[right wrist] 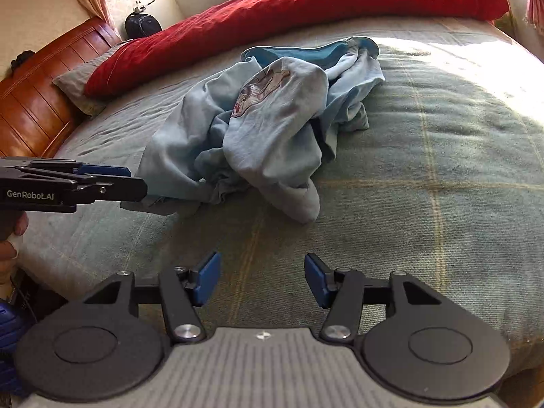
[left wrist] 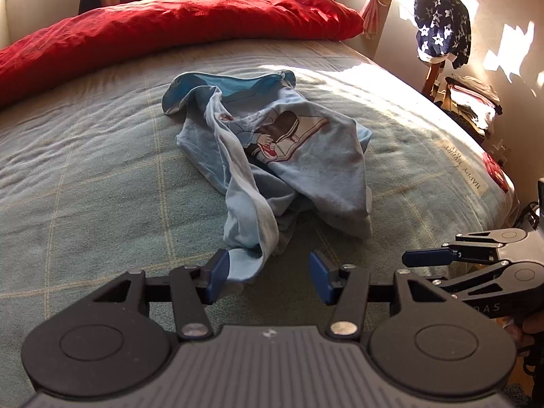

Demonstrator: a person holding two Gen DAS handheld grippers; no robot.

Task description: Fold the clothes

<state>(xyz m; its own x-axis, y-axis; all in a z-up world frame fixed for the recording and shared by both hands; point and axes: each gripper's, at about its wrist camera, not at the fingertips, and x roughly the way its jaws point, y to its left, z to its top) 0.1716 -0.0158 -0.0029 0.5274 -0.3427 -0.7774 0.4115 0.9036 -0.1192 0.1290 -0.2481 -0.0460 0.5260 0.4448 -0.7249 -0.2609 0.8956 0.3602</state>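
Light blue shirt is lying crumpled in a heap mid-bed, on the green checked blanket, printed cartoon facing up but creased so only part of it is reading. Darker blue inner lining is showing at the far end; sleeves and collar are hard to sort out in the bunching. Left gripper is sitting with jaws apart, a near corner of the shirt lying against its left pad, not pinched. In the right wrist view that same gripper is coming in side-on from the left edge, its tips blocking the shirt's near hem, so contact there is unclear. Right gripper is also standing open, only blanket between the pads, shirt lying just ahead. Red duvet is running along the far side of the bed. A hand is getting cut off at the frame edge. Sun glare is washing out the blanket's far right.
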